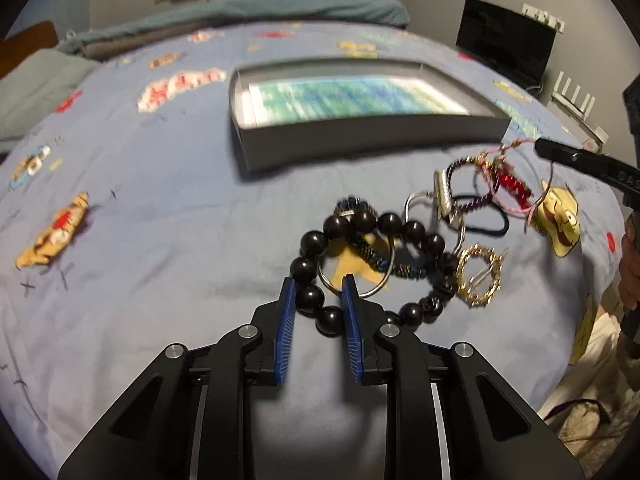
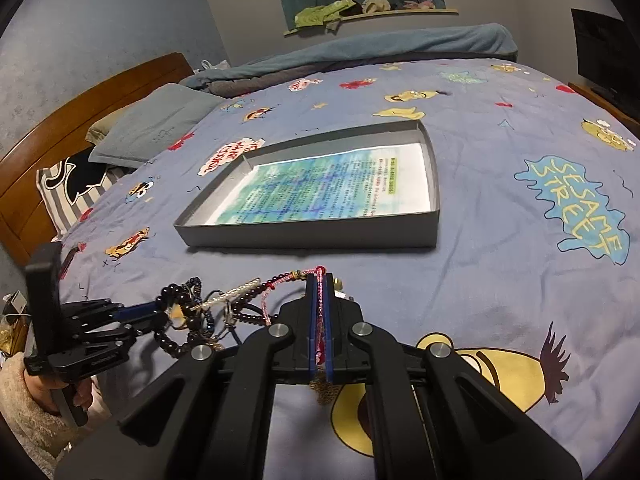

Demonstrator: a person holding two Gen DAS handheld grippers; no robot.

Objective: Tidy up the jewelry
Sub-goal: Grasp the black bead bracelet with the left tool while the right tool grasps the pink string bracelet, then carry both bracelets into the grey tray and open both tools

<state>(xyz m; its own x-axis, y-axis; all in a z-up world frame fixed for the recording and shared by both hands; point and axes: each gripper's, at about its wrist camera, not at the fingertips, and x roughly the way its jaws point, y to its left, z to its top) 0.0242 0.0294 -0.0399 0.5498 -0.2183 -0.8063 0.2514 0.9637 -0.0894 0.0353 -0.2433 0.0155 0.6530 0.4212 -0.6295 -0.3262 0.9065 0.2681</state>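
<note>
In front of the 1 grey tray (image 1: 360, 136) on the blue bedsheet (image 1: 160, 208), my left gripper (image 1: 320, 292) pinches 1 black bead bracelet (image 1: 360, 224); my right gripper (image 2: 319, 280) is pressed together on 1 pink braided cord (image 2: 319, 300).

Bare bedspread (image 2: 500, 248) right of grey tray (image 2: 312, 236); tangled jewelry pile (image 1: 420, 240) blocks near side.

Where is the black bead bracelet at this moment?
The black bead bracelet lies on the blue bedsheet in front of the grey box, at the left end of the jewelry pile, with its near beads between the left tool's pads.
</note>
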